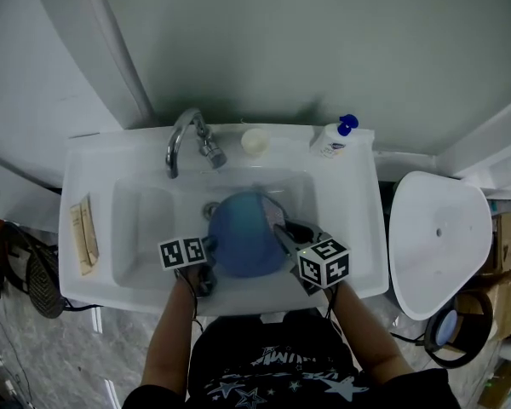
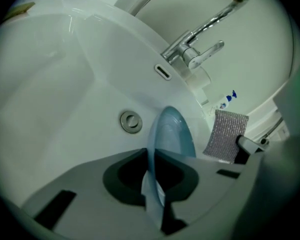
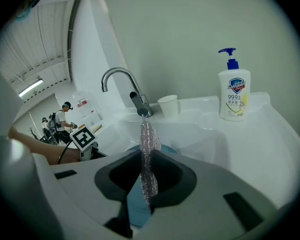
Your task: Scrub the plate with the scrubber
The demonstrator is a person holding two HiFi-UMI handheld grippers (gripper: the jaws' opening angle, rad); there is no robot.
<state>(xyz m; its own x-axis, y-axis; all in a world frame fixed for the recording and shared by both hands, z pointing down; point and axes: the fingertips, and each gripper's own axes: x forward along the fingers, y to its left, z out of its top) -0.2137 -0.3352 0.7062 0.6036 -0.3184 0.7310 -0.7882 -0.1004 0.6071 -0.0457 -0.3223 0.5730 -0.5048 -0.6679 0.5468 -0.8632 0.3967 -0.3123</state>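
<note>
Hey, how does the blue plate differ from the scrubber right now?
The plate is blue, smooth and round; the scrubber is a silvery, woven, rectangular pad. The plate is much larger than the scrubber. The plate sits in the left gripper, the scrubber in the right gripper. Both are clamped edge-on between shut jaws above the sink.

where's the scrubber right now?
The scrubber is pinched in the jaws of the right gripper, over the sink at the right edge of the blue plate, which the left gripper holds.
</note>
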